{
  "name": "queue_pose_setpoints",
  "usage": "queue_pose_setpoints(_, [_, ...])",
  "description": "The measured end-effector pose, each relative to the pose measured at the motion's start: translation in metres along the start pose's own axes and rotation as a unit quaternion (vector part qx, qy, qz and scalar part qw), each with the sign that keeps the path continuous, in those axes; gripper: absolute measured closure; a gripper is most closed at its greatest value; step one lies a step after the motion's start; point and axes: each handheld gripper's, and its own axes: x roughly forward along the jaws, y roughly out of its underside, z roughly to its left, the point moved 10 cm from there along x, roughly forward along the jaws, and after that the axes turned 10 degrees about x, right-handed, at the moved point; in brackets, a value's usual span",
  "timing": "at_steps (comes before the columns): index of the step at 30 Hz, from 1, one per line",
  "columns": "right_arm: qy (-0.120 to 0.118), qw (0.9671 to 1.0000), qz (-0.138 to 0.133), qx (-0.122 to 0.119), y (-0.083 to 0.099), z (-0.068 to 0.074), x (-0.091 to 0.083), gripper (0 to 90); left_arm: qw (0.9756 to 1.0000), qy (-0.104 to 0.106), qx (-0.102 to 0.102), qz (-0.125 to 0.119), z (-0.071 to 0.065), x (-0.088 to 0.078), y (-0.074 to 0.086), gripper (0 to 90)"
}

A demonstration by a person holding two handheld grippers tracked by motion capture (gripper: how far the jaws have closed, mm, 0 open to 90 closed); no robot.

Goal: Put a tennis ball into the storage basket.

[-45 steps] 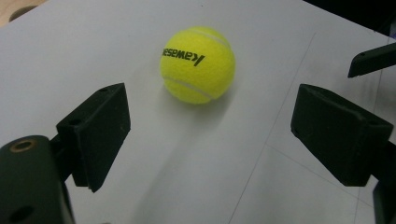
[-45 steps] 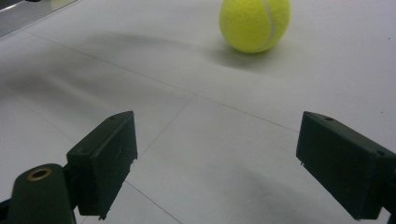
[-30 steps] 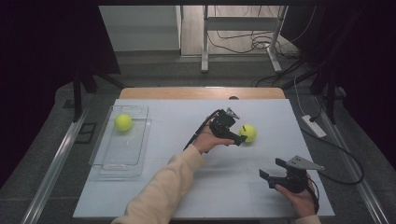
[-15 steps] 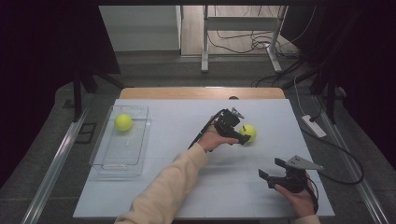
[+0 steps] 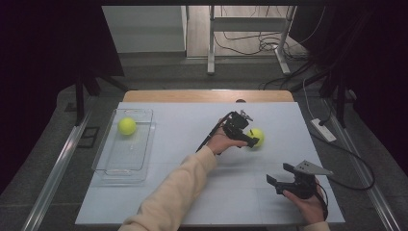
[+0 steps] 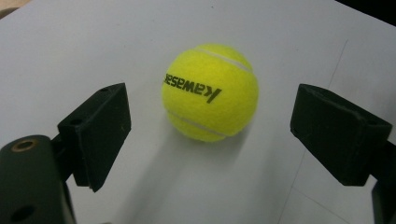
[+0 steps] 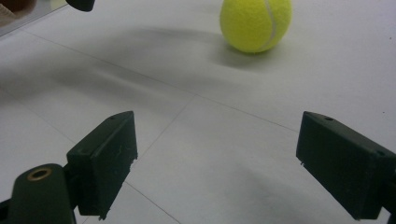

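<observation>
A yellow tennis ball [image 5: 257, 137] lies on the white table right of centre. My left gripper [image 5: 249, 137] reaches over it from the left, open, its jaws standing wide on either side of the ball [image 6: 210, 92] without touching it. The ball's black lettering faces the left gripper view. My right gripper [image 5: 283, 174] rests open near the table's front right, nothing between its jaws; the same ball [image 7: 256, 23] lies ahead of it. A second tennis ball [image 5: 127, 126] sits in the clear tray [image 5: 115, 166] at the left.
A white power strip [image 5: 324, 130] and cables lie past the table's right edge. A wooden strip [image 5: 207, 96] runs along the far edge. Bare white tabletop [image 5: 183, 130] spreads between the tray and the ball.
My left gripper has crept slightly right and down, its jaws now straddling the ball. The right gripper has not moved.
</observation>
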Motion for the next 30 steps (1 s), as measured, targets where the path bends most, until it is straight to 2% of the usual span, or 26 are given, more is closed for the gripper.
queue_pose_setpoints(30, [0.002, 1.0, 0.0, 0.006, 0.001, -0.004, -0.002, 12.1, 0.9995, 0.014, 0.005, 0.026, -0.001, 0.036, -0.009, 13.6])
